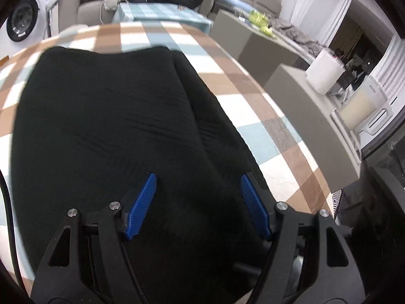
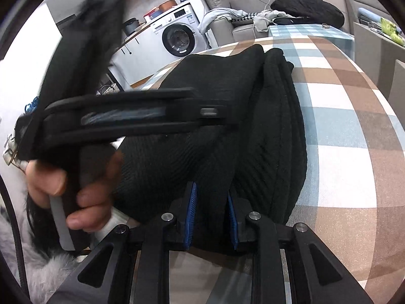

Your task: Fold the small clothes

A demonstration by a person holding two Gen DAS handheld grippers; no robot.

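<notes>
Black ribbed knit garment, lying part-folded on the checked bench, looks soft, light and limp; I would grip its near hem, right gripper jaws pinching it, left gripper jaws spread.

Even, diffuse indoor light; source probably off-frame, no hard shadows. Strong fisheye bending and dark vignette at corners in both views. Black garment nearly featureless in left wrist view, knit ribs resolved in right. Motion blur on left gripper and hand. Mild overexposure on white curtain.
</notes>
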